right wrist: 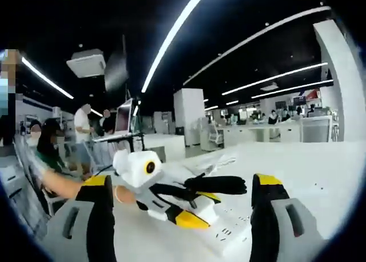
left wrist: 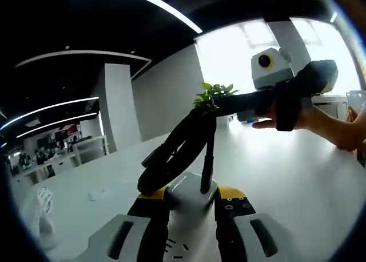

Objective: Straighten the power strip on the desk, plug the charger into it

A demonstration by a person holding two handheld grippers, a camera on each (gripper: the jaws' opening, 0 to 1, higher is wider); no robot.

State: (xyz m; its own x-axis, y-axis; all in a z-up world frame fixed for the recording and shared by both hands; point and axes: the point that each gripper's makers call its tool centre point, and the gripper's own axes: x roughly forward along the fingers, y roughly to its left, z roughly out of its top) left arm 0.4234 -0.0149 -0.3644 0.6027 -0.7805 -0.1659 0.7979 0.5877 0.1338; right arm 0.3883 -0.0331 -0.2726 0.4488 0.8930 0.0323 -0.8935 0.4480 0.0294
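Observation:
My left gripper (left wrist: 191, 202) is shut on one end of the white power strip (left wrist: 190, 187), which shows between its yellow-tipped jaws. The strip's black cable (left wrist: 171, 153) rises from that end in a bundled loop. A hand holds my right gripper (left wrist: 213, 104), which reaches in from the right with its tips by the top of the loop. In the right gripper view the power strip (right wrist: 231, 230) lies on the white desk (right wrist: 320, 176) with its sockets facing up. The left gripper (right wrist: 197, 210) grips its near end, and the black cable (right wrist: 220, 185) sticks out above. My right gripper (right wrist: 183, 182) stands open, jaws wide apart.
A green plant (left wrist: 214, 93) stands at the far desk edge by a bright window. A white coiled cord (left wrist: 43, 207) lies at the left of the desk. People (right wrist: 48, 147) sit and stand near a monitor (right wrist: 123, 118) to the left. More desks stand behind.

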